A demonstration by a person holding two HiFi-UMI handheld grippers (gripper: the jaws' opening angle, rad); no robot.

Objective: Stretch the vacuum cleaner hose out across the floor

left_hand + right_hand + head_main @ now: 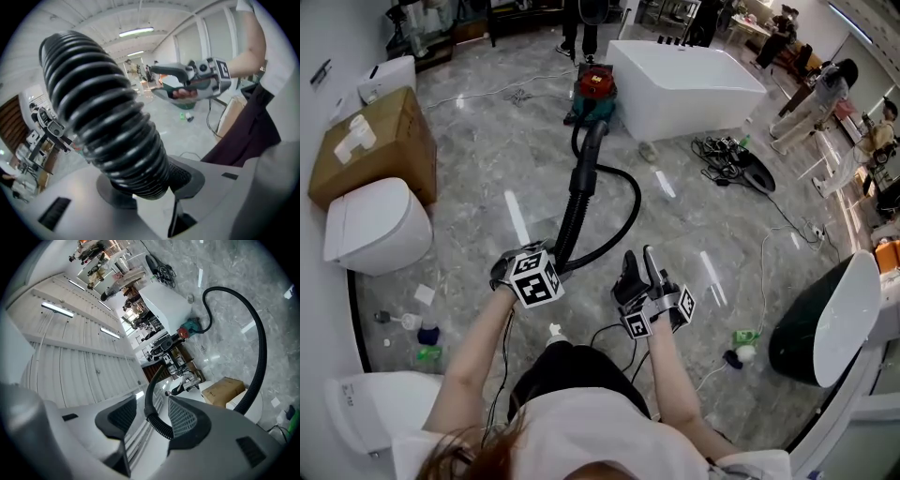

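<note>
With the left gripper (546,270), clamping the hose (577,192) at its near end, ready for pulling; with the right gripper (639,267), spread apart and empty, free to help. Across the floor (487,141), looped in a curve from the vacuum (596,86) to here, so not yet stretched straight.

Black ribbed hose (630,202) loops over floor (487,159) from red-teal vacuum (596,92); near end raised.

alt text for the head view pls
Seen from above, a person's left gripper grips a black vacuum hose that loops over the grey marble floor to a red and teal vacuum cleaner. The right gripper is open, clear of the hose.
</note>
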